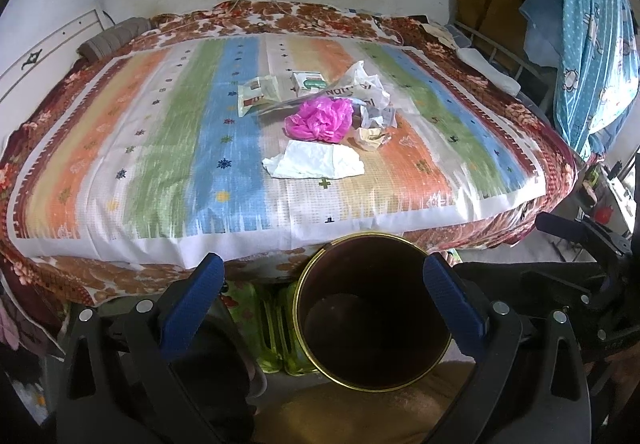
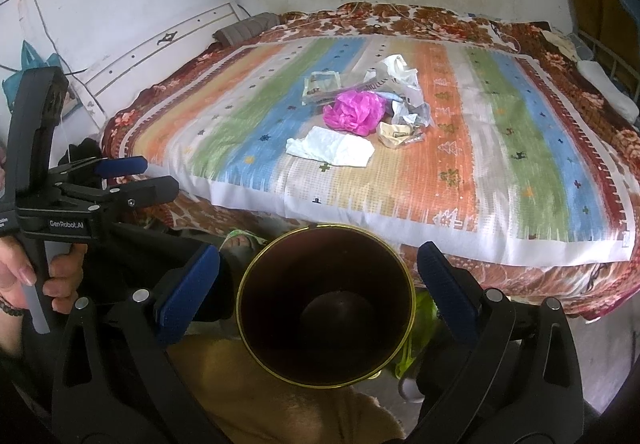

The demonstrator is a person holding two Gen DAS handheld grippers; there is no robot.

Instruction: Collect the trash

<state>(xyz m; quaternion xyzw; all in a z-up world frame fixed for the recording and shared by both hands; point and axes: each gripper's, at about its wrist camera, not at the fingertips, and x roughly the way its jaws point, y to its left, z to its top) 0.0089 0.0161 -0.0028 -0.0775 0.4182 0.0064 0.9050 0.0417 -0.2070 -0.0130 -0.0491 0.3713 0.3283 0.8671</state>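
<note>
The trash (image 1: 324,111) is heaped mid-bed on the striped cover (image 1: 160,147), well beyond the bin (image 1: 372,324), which stands on the floor at the bed's near edge. Light pieces, the pink bag (image 2: 354,111) above all, could be dropped short of the bin if pinched loosely. Both the left gripper (image 1: 320,308) and right gripper (image 2: 320,292) are held spread wide, empty, nothing touched.

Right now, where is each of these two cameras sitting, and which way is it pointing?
Left wrist: on the left gripper, facing the bed; its blue fingers show, open.
Right wrist: on the right gripper, facing likewise; the left gripper and a hand show.
Shared: brown bin, pink bag, white tissue.
</note>
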